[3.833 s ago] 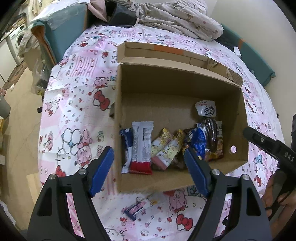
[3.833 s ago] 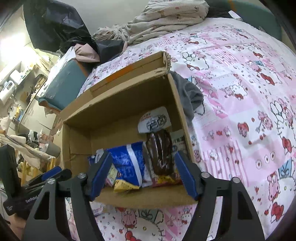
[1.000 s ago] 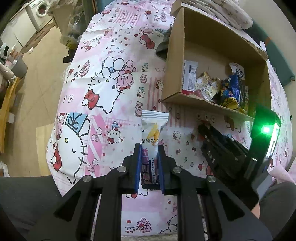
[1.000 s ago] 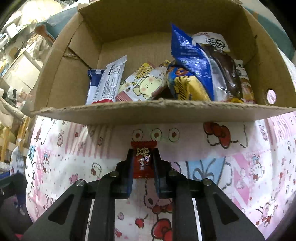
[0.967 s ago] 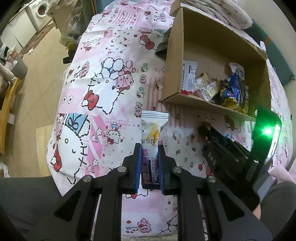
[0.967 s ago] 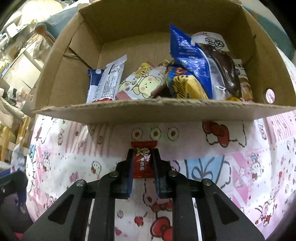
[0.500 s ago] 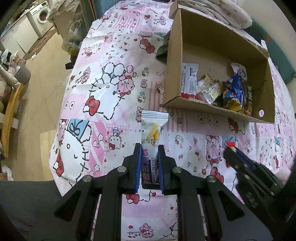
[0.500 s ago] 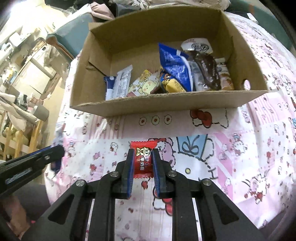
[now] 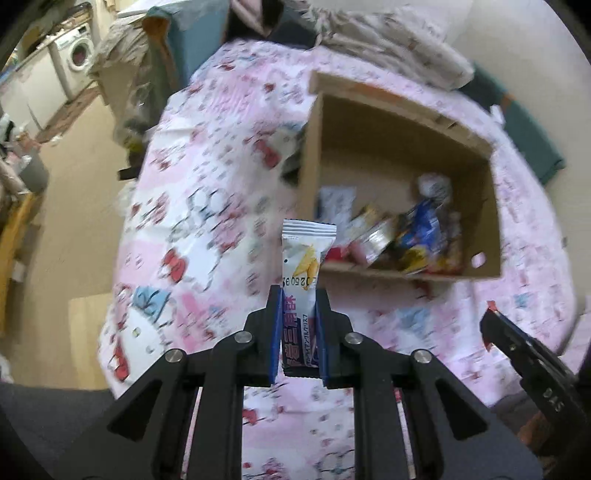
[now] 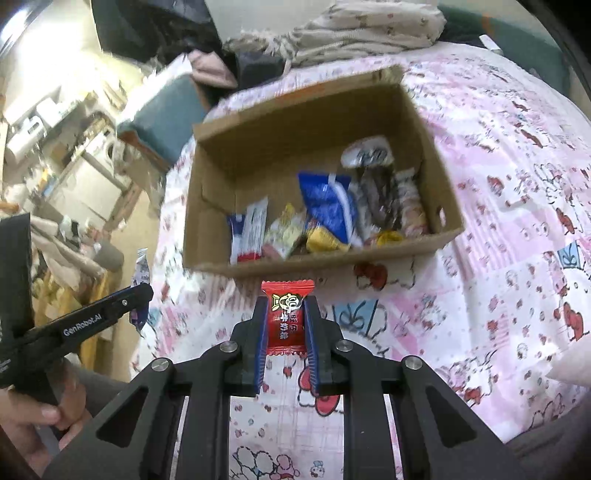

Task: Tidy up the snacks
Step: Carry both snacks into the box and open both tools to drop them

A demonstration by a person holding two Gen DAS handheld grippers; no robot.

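Observation:
My left gripper (image 9: pixel 298 295) is shut on a long white snack packet (image 9: pixel 304 258) with a yellow picture and a dark lower half, held upright above the bed. My right gripper (image 10: pixel 285 301) is shut on a small red candy wrapper (image 10: pixel 286 317). Beyond both stands an open cardboard box (image 9: pixel 399 114) (image 10: pixel 295 110) with several snack packets lying along its near side, a blue bag (image 10: pixel 328 206) among them. In the left wrist view the right gripper (image 9: pixel 491 314) enters at the lower right; in the right wrist view the left gripper (image 10: pixel 138 295) shows at the left with its packet.
The box rests on a pink cartoon-print bedsheet (image 10: pixel 517 221). Crumpled bedding (image 10: pixel 351 33) and a teal cushion (image 10: pixel 159 118) lie behind it. The bed's left edge drops to a beige floor (image 9: pixel 74 221) with a washing machine (image 9: pixel 79 59) farther off. A person's hand (image 10: pixel 33 435) holds the left tool.
Both grippers have risen from the sheet with their snacks held. The box now looks smaller and farther below, and the right gripper has slid toward the edge of the left wrist view.

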